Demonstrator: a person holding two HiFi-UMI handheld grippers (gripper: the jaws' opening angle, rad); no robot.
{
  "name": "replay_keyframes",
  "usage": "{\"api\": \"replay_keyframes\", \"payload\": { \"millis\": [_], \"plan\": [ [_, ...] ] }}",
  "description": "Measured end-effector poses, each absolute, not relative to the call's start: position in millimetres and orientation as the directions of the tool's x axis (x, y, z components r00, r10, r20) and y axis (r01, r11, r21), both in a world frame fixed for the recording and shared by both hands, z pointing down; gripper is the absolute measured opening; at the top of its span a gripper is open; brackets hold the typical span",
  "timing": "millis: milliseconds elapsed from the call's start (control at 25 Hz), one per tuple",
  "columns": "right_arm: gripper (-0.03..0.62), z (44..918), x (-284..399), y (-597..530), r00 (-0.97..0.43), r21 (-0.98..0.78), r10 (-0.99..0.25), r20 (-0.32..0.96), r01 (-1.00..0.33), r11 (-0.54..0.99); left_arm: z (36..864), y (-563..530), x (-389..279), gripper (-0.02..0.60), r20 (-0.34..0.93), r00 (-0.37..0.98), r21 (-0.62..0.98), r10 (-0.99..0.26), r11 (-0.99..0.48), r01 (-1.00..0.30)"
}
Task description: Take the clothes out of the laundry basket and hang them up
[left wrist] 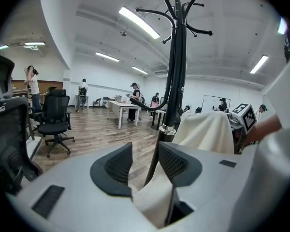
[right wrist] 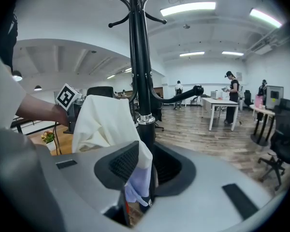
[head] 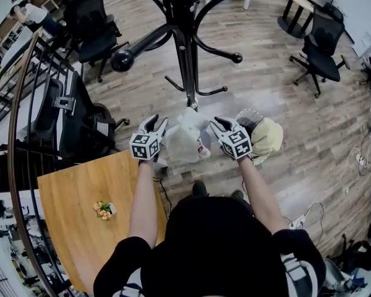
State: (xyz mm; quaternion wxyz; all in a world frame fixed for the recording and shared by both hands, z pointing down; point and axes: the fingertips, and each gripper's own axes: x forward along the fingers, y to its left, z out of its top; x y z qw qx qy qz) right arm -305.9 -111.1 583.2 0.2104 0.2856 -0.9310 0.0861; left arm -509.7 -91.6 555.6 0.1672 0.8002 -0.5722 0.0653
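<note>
**Cream garment at the stand: jaws slack**

The cream-white cloth garment (head: 185, 138) hangs bunched between the left gripper (head: 156, 124) and the right gripper (head: 221, 124), just in front of the pole of the black metal coat stand (head: 184, 60). Both pairs of jaws stand apart, with cloth lying loose in each gap. The garment's long axis runs side to side, and both hands are equally near. Whether a hook bears it cannot be told.
</note>
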Motion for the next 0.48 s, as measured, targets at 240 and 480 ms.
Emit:
{"api": "replay_keyframes", "payload": {
  "millis": [240,480],
  "plan": [
    [0.104,590,-299,-103,-0.745,-0.057,-0.488,0.455,-0.571,0.819,546,-84,-517,0.170,0.274,0.308,0.193,-0.911,-0.261,-0.946],
    [0.103,591,-283,-100,-0.749,-0.108,-0.495,0.440,-0.591,0.799,539,-76,-519,0.169,0.257,0.291,0.209,-0.922,-0.242,-0.948]
  ]
}}
